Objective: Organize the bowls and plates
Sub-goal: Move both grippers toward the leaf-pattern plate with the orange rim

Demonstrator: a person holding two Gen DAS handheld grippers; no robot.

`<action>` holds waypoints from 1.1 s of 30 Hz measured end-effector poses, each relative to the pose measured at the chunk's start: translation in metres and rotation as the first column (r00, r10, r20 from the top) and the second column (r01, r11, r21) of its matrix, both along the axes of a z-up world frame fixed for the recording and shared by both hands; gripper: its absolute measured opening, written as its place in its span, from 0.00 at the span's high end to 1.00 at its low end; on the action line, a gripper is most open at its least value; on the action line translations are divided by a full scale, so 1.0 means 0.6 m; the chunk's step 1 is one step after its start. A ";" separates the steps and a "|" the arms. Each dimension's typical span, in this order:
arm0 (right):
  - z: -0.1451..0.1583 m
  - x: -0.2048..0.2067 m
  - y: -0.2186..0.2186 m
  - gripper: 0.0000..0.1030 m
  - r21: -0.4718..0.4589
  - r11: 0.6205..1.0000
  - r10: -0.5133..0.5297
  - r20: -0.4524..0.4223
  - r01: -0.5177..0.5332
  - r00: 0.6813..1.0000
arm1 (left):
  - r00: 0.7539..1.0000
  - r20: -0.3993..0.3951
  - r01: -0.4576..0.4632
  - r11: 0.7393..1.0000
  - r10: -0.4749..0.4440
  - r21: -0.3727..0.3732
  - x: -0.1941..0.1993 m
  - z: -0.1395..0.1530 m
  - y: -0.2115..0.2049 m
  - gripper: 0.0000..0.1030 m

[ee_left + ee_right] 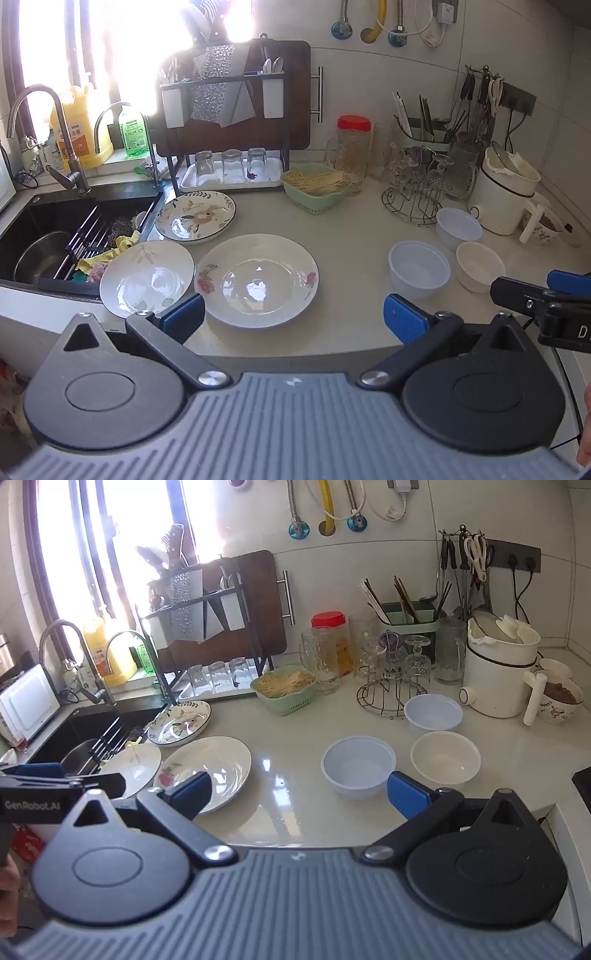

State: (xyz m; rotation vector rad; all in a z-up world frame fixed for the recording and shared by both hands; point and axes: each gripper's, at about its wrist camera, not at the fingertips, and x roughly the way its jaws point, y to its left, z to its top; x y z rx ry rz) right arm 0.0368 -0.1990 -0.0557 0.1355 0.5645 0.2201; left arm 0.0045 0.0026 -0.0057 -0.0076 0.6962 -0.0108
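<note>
Three plates lie on the pale counter: a red-flowered one (pixel 257 280) nearest, a leaf-patterned one (pixel 147 277) by the sink edge, and a dark-rimmed rabbit plate (pixel 195 216) behind them. To the right stand three bowls: a bluish plastic one (pixel 419 268), a cream one (pixel 479 266) and a second bluish one (pixel 459 228). My left gripper (pixel 294 318) hovers open above the counter's front edge, just short of the flowered plate. My right gripper (pixel 297 794) is open too, nothing between its fingers, with the near bluish bowl (pixel 358 767) just beyond its right fingertip.
A black sink (pixel 70 229) with a steel pot lies at the left. Behind stand a dish rack (pixel 225 110), a tray of upturned glasses (pixel 231 171), a green basket (pixel 314 192), a wire glass stand (pixel 417 192) and a white kettle (pixel 506 195).
</note>
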 end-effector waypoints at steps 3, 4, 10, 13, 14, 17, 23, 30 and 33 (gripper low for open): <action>0.000 0.004 -0.001 0.00 -0.002 1.000 -0.004 -0.005 0.004 1.000 | 1.000 -0.008 0.012 1.000 -0.012 -0.005 0.004 -0.002 0.000 0.00; -0.001 0.004 0.000 0.00 -0.005 1.000 -0.007 -0.005 0.007 1.000 | 1.000 -0.010 0.017 1.000 -0.017 -0.005 0.003 -0.002 0.000 0.00; -0.002 0.006 0.001 0.00 0.002 1.000 -0.025 -0.021 0.025 0.999 | 0.999 -0.024 0.032 0.999 -0.032 -0.006 0.006 0.000 0.000 0.00; -0.002 0.006 0.001 0.00 -0.001 0.999 -0.035 -0.023 0.035 0.999 | 0.999 -0.021 0.038 0.999 -0.038 -0.006 0.006 0.002 0.002 0.00; -0.002 0.005 0.001 0.00 -0.001 0.999 -0.037 -0.022 0.037 0.999 | 0.999 -0.020 0.037 0.999 -0.038 -0.005 0.005 0.002 0.003 0.00; -0.002 0.003 0.002 0.00 -0.006 0.999 -0.044 -0.016 0.044 0.999 | 0.999 -0.012 0.034 0.999 -0.034 -0.008 0.003 0.000 0.003 0.00; -0.002 0.002 -0.002 0.00 0.010 0.999 -0.042 -0.021 0.042 0.999 | 1.000 -0.023 0.017 1.000 -0.017 0.004 -0.002 -0.008 0.004 0.00; -0.010 -0.001 -0.007 0.00 0.011 0.999 -0.039 -0.024 0.039 0.999 | 0.999 -0.035 0.012 1.000 -0.012 0.005 -0.006 -0.011 0.003 0.00; -0.010 -0.002 -0.006 0.00 0.002 0.999 -0.034 -0.022 0.034 0.999 | 1.000 -0.028 0.006 1.000 -0.006 0.002 -0.007 -0.008 0.003 0.00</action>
